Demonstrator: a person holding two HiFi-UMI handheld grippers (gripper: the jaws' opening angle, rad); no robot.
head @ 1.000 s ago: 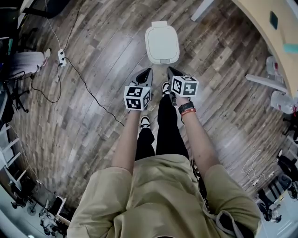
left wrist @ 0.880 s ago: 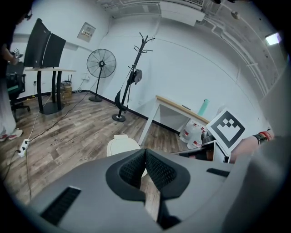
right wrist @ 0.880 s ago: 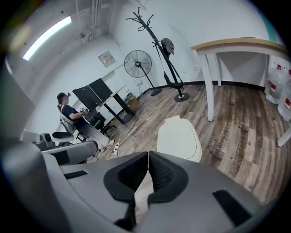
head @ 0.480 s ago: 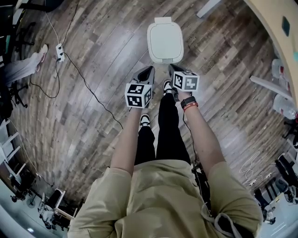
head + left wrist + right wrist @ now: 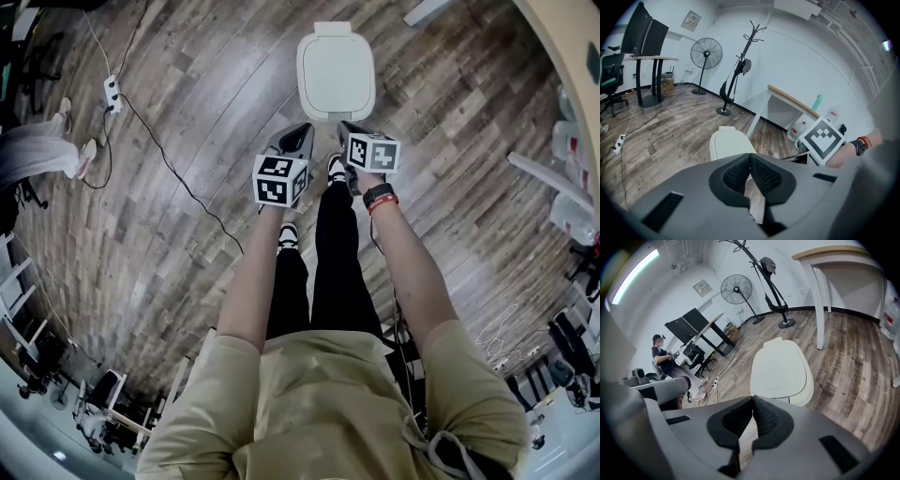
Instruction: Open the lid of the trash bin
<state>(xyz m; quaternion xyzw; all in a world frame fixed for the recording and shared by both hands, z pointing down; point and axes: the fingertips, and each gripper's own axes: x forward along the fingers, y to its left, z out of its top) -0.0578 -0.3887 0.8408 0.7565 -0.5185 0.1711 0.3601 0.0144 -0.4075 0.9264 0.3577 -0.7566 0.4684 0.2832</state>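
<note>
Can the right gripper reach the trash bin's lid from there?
Probably yes: the right gripper is close to the shut lid, jaws together, and nothing stands between them.

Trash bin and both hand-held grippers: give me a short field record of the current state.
trash bin: standing on the wood floor
lid: down, closed
left hand-held gripper: jaws together, empty, short of the bin
right hand-held gripper: jaws together, empty, short of the bin
contact with bin: none
</note>
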